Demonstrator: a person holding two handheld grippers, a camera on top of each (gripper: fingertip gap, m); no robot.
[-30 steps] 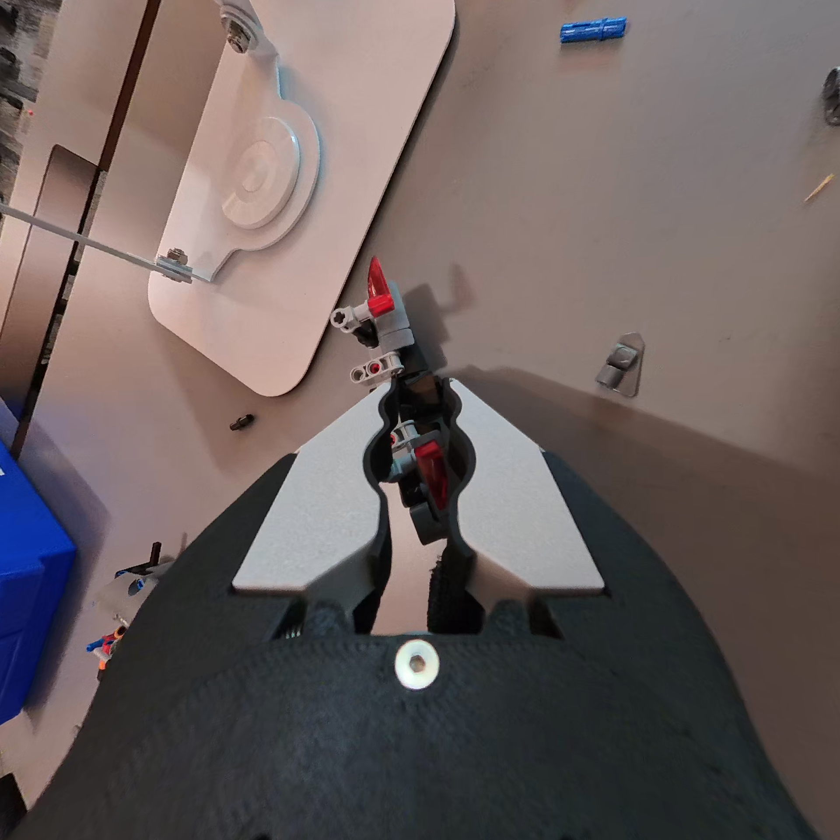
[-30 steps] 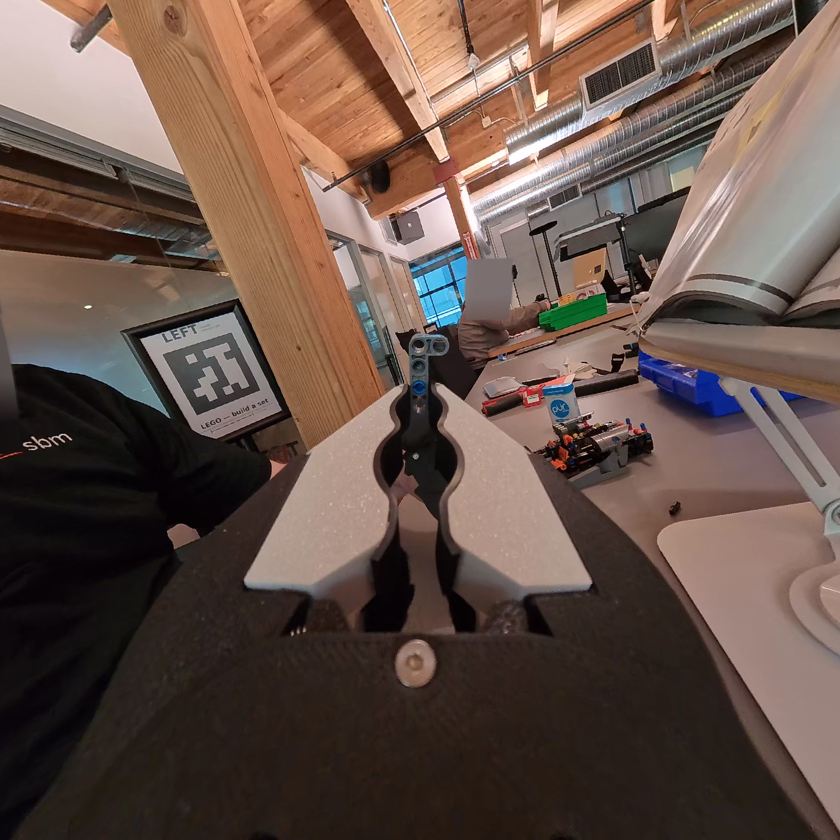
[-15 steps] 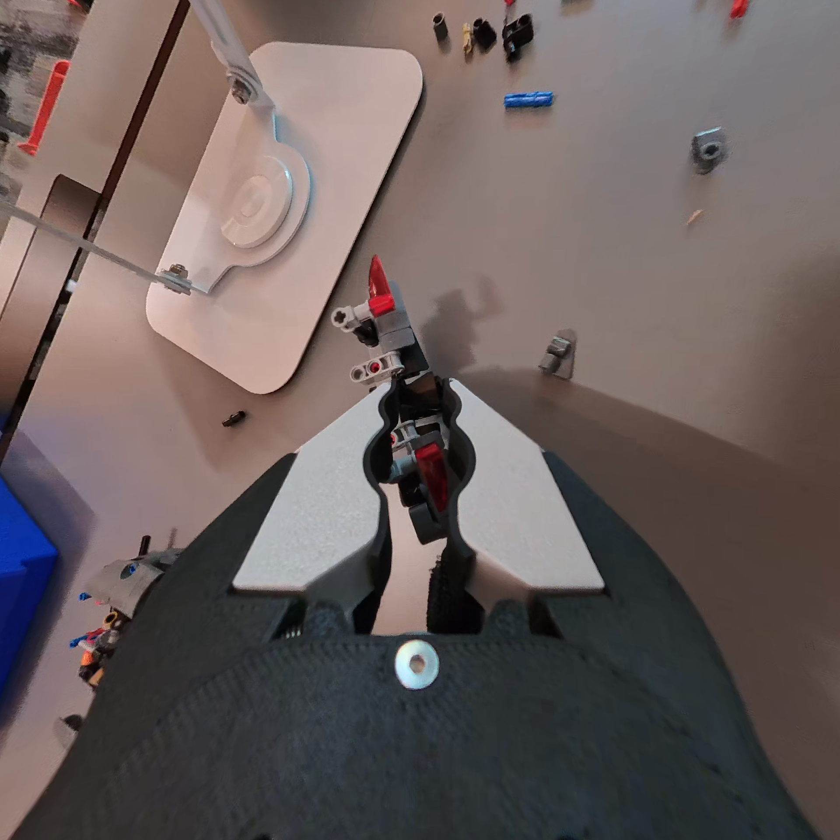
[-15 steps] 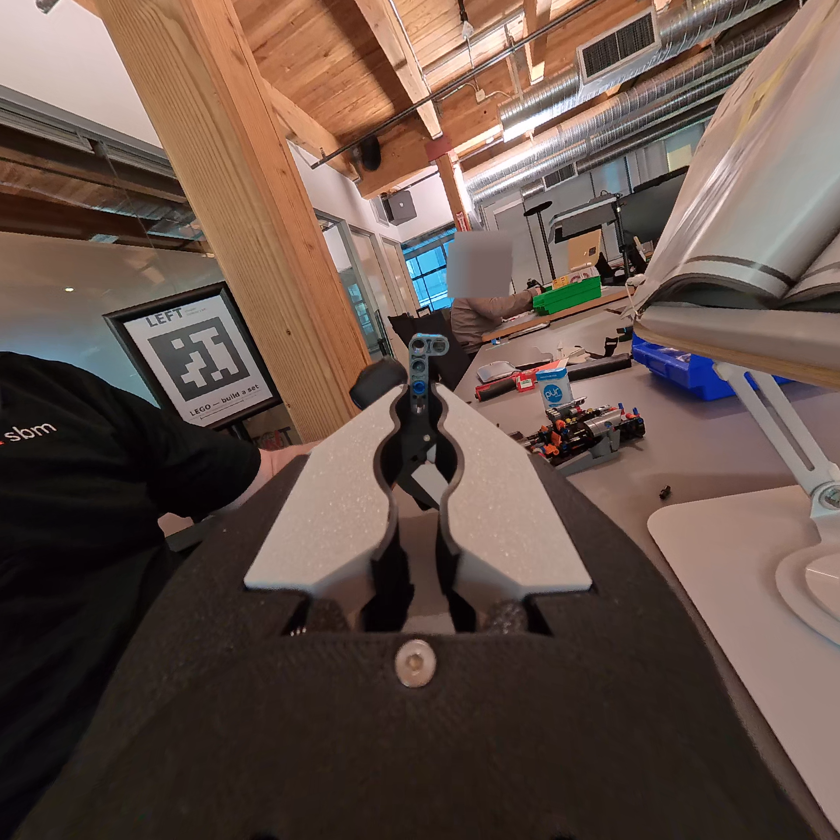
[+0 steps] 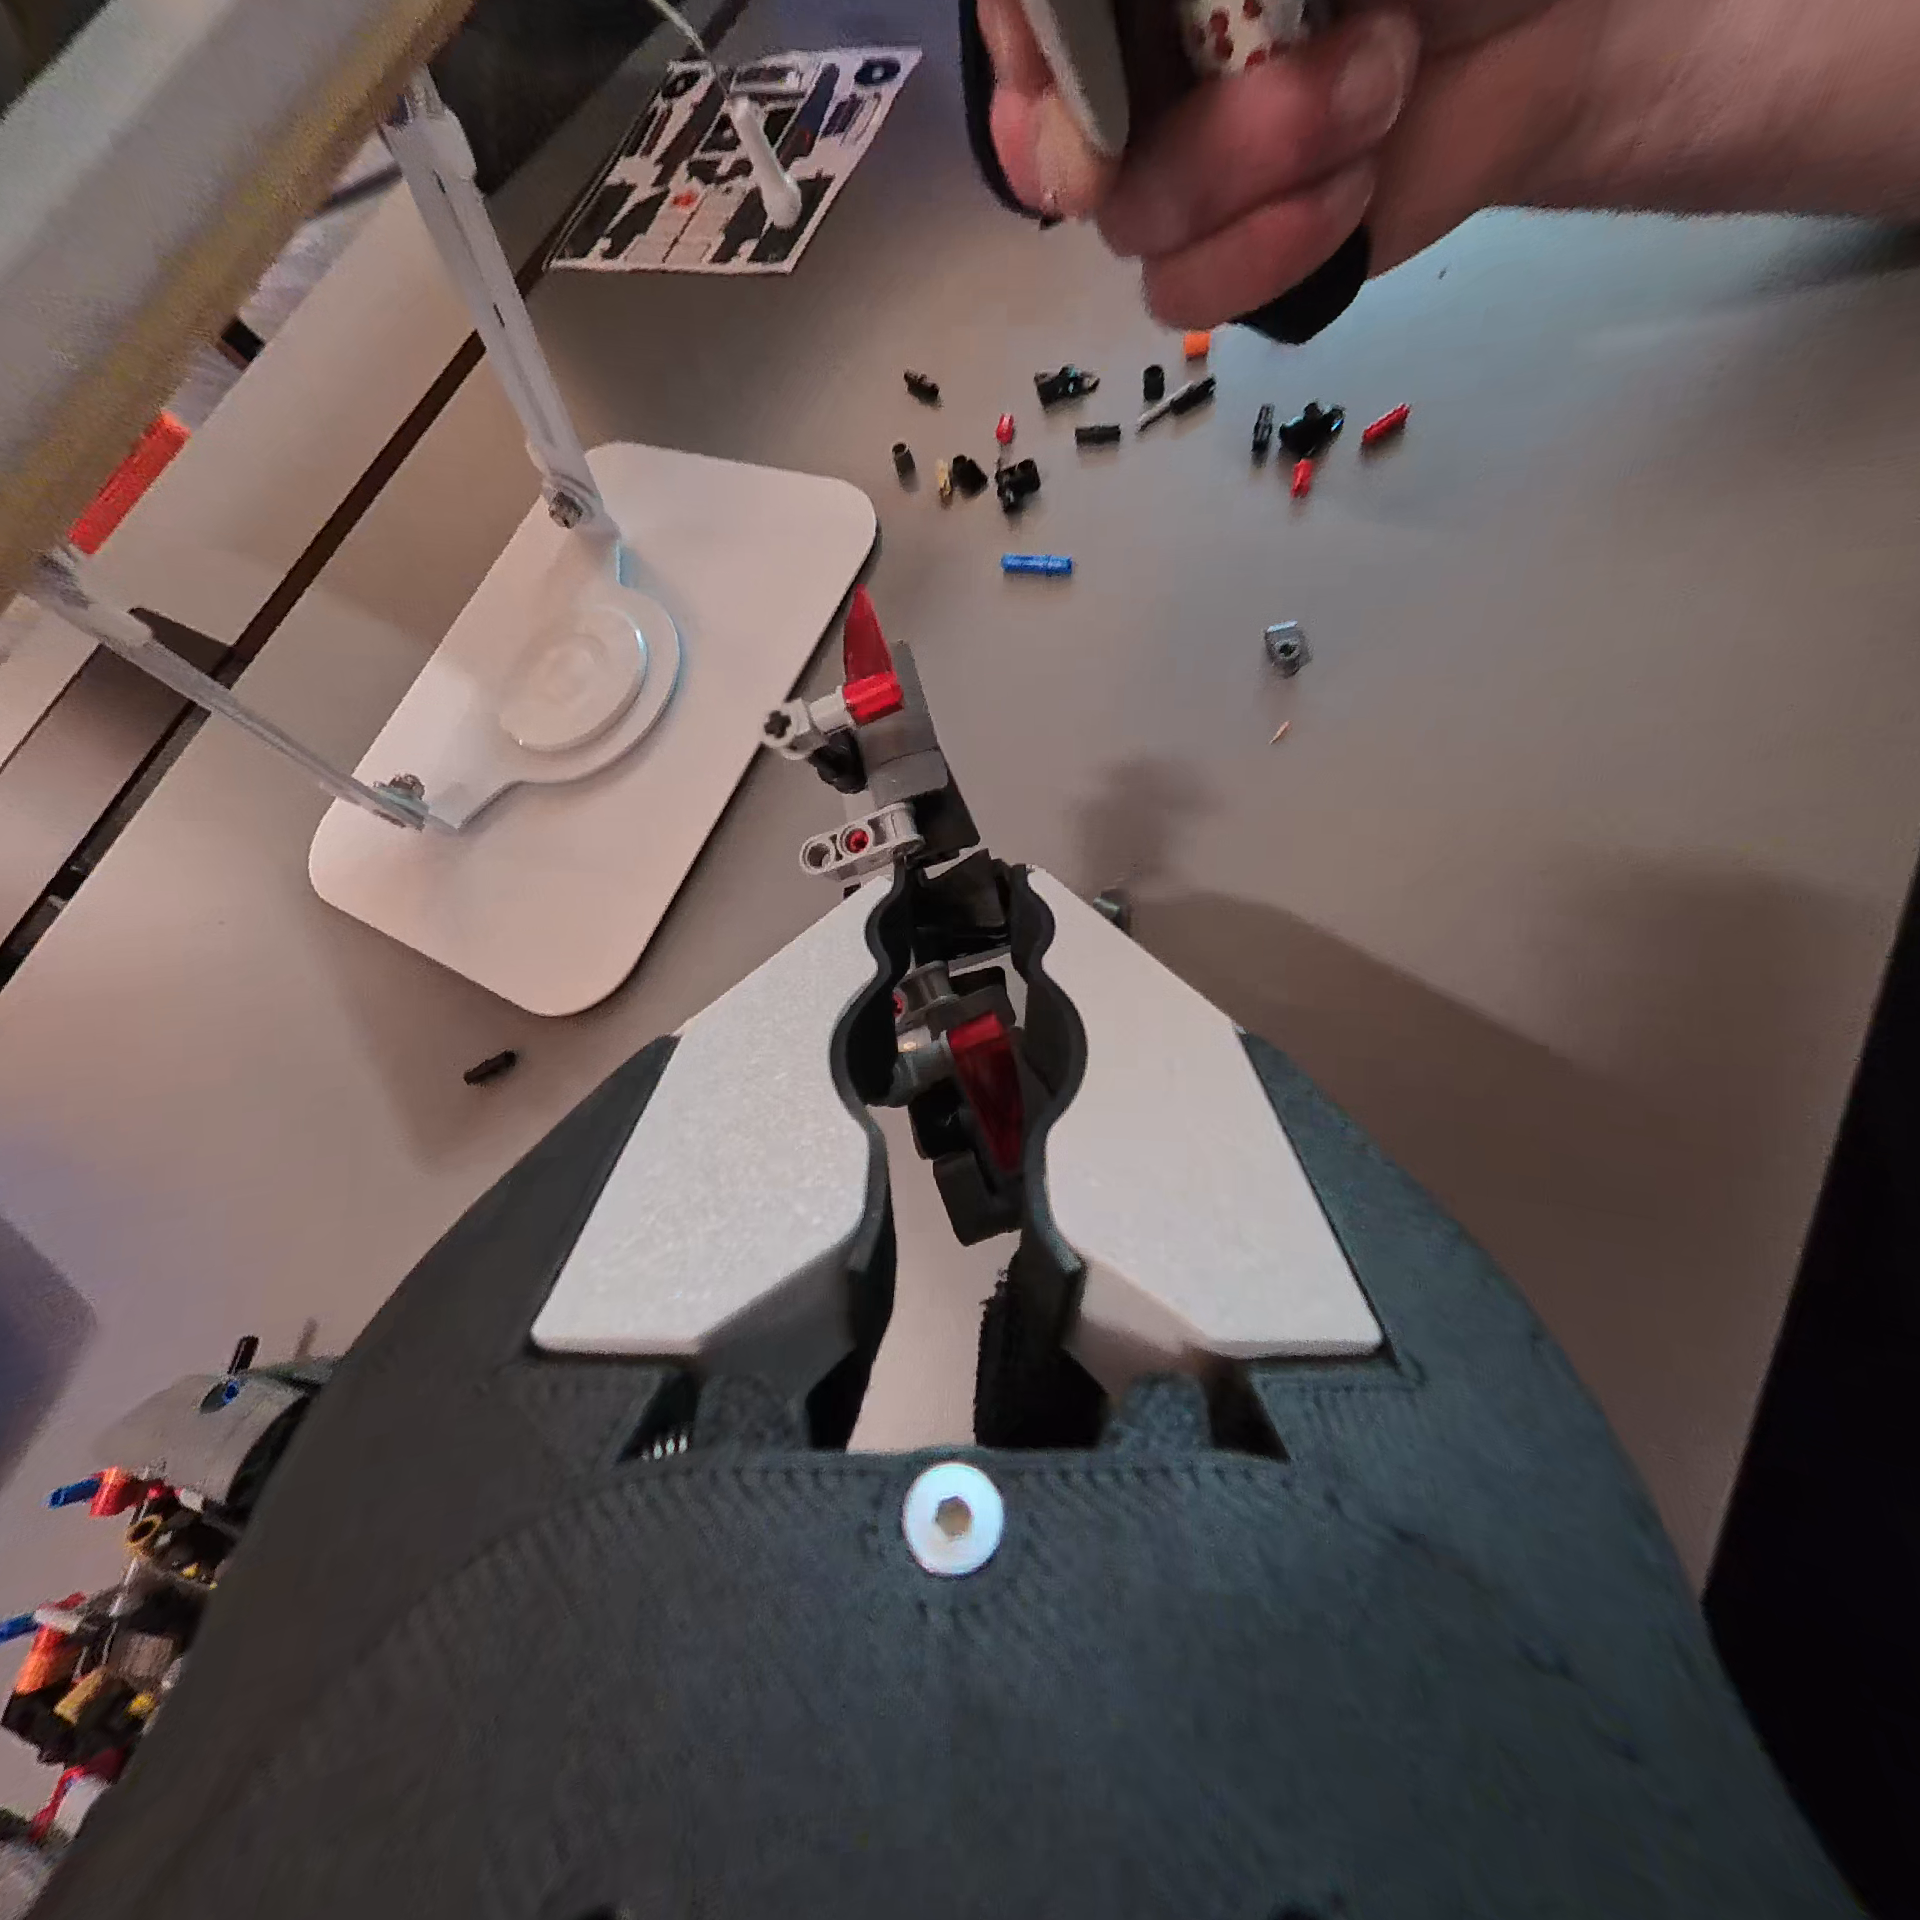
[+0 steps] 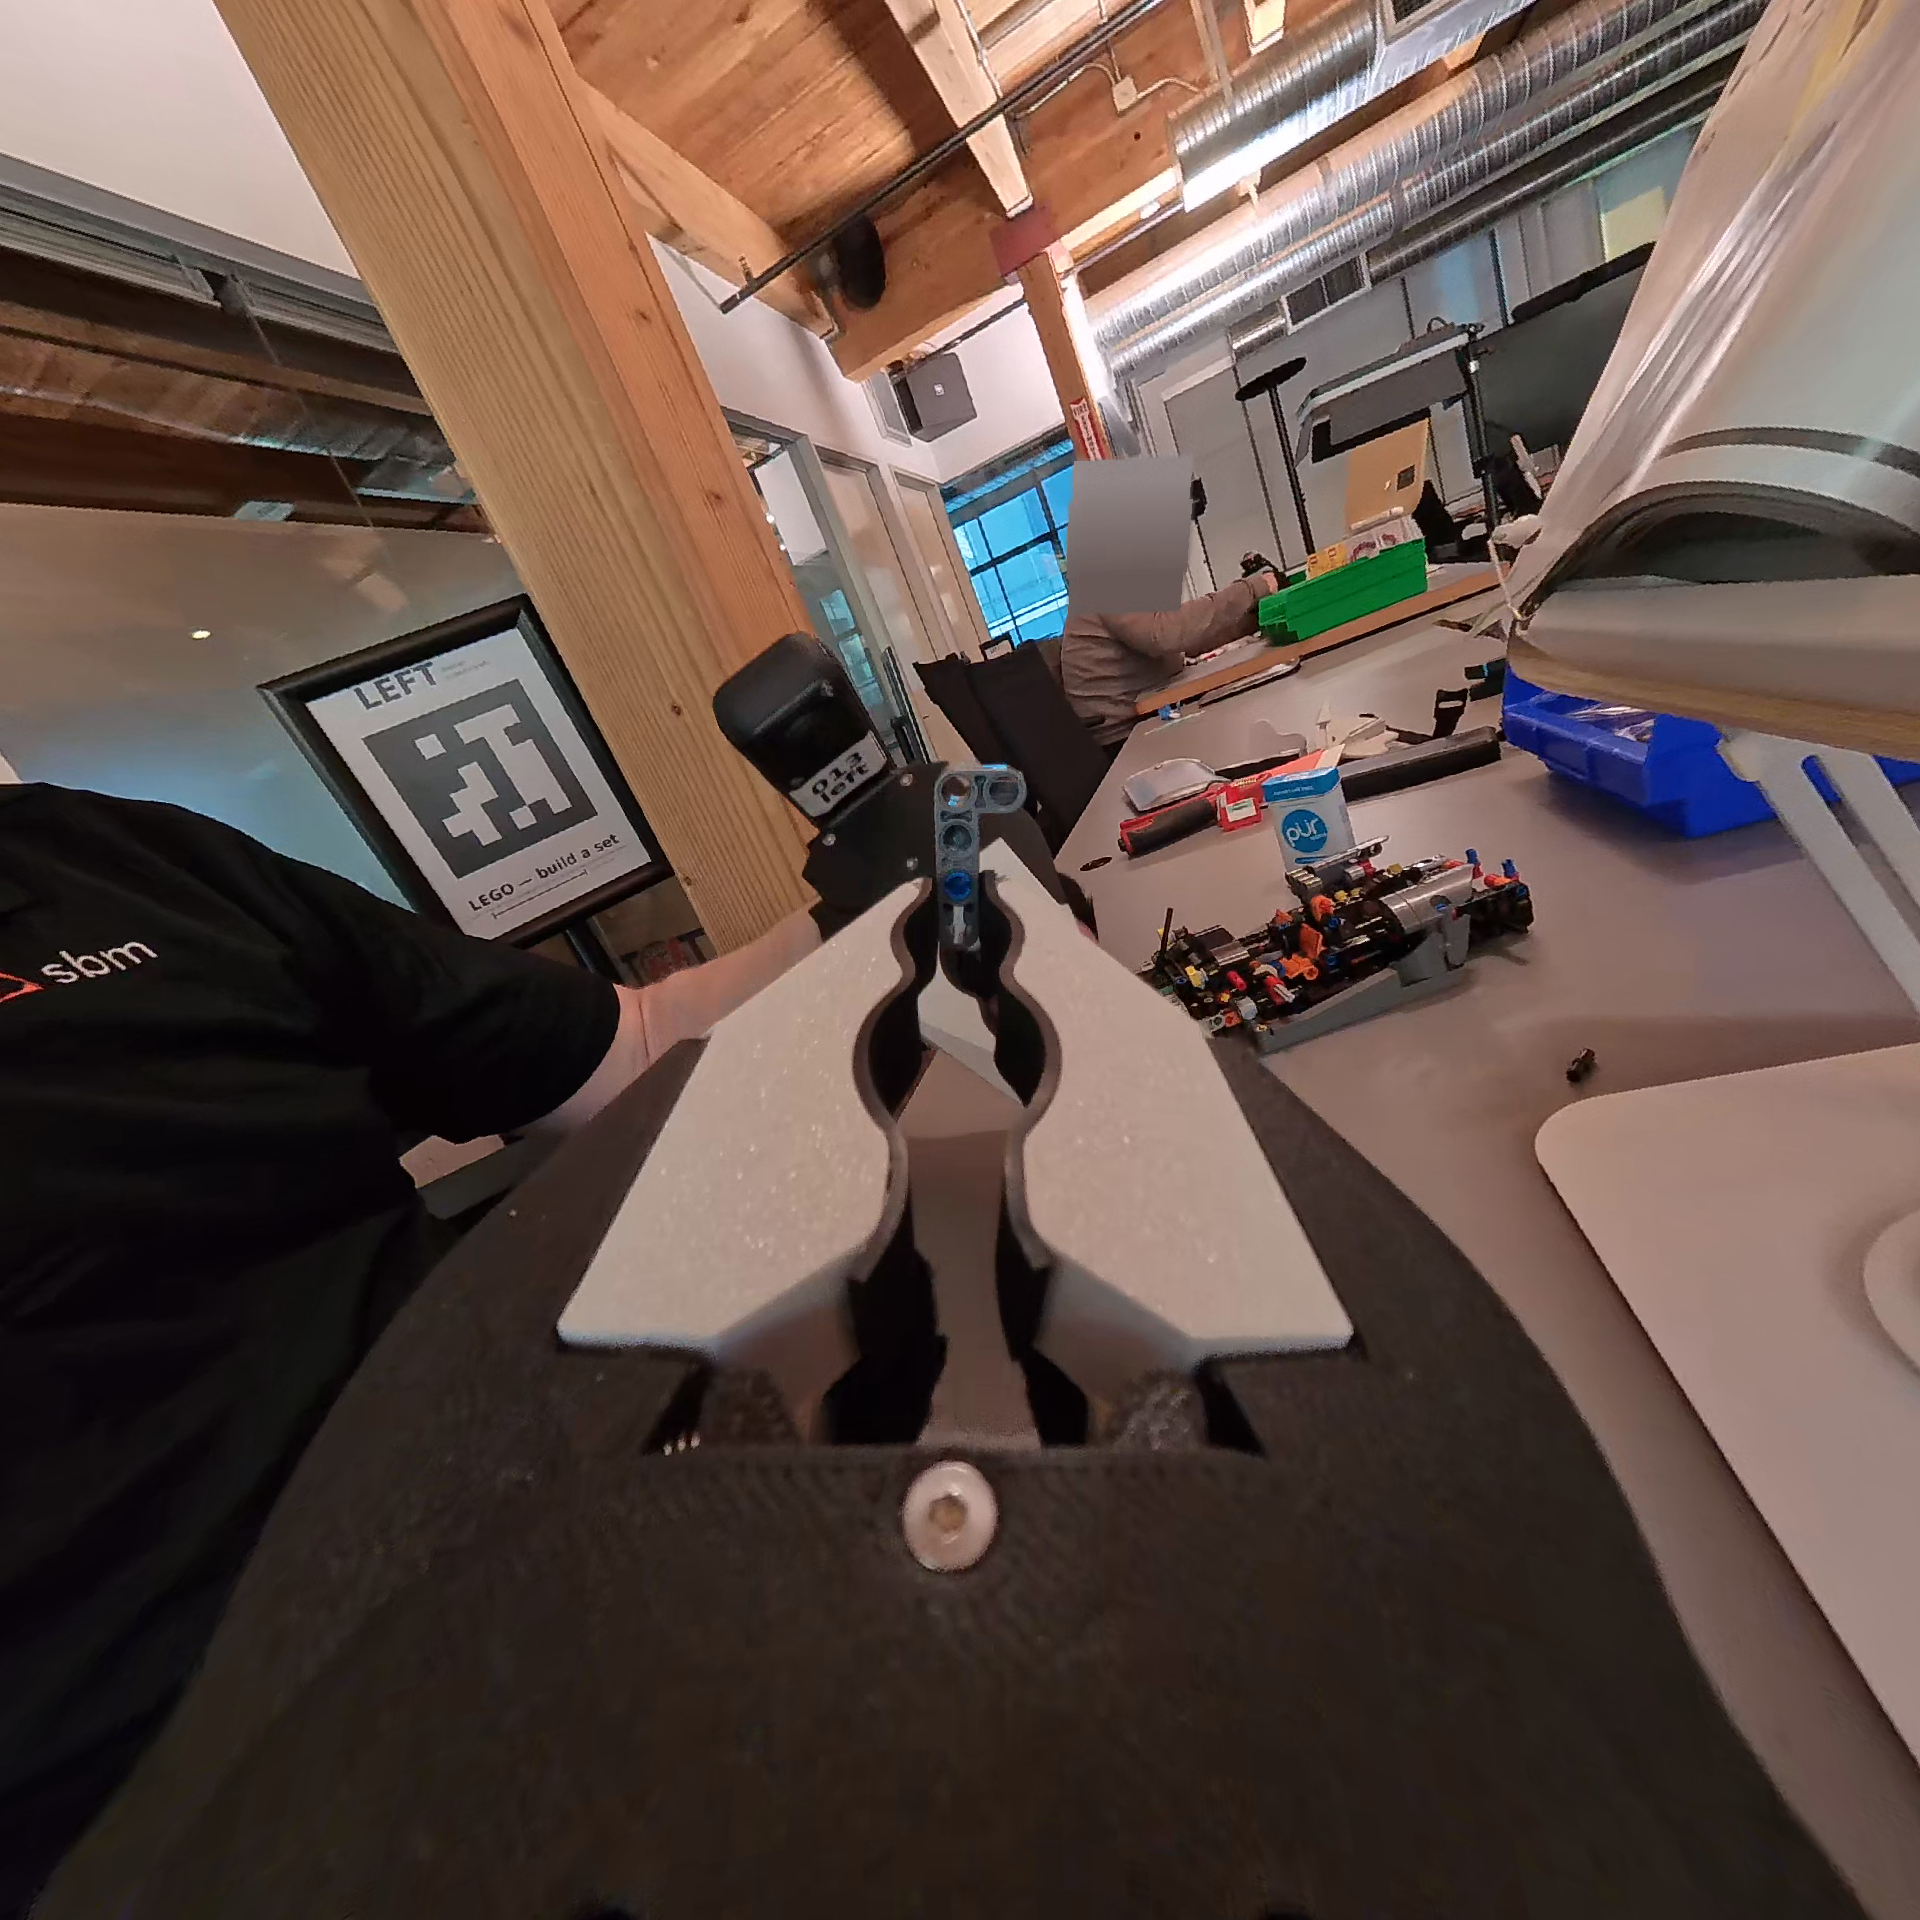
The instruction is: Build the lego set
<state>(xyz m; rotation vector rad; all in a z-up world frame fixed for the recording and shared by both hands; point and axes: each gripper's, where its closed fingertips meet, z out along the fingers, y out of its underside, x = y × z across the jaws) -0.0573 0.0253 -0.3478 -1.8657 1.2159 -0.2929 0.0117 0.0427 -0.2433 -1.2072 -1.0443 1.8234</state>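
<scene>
My left gripper (image 5: 954,896) is shut on a small grey, black and red lego sub-assembly (image 5: 883,758); its red pointed tip sticks out past the fingertips, held above the table. My right gripper (image 6: 961,914) is shut on a grey L-shaped lego beam (image 6: 966,831) with a blue pin, held upright in the air. The left gripper's black body (image 6: 821,758) shows just behind that beam in the right wrist view. The partly built lego model (image 6: 1351,945) lies on the grey table, and its edge shows in the left wrist view (image 5: 104,1621).
A white stand base (image 5: 623,769) holds an open instruction book (image 6: 1745,416). Several loose lego pieces (image 5: 1143,416) and a sticker sheet (image 5: 738,177) lie on the table. A hand (image 5: 1299,135) is above them. A blue bin (image 6: 1662,748) stands behind. Some 12 centimeters of space lies between my two pairs of fingers. The partly built lego model (image 6: 1351,945) lies around 20 centimeters away from my left fingertips.
My left gripper has risen and tilted, so more of the table and a hand come into view. The left gripper's body has come up behind the beam in the right wrist view.
</scene>
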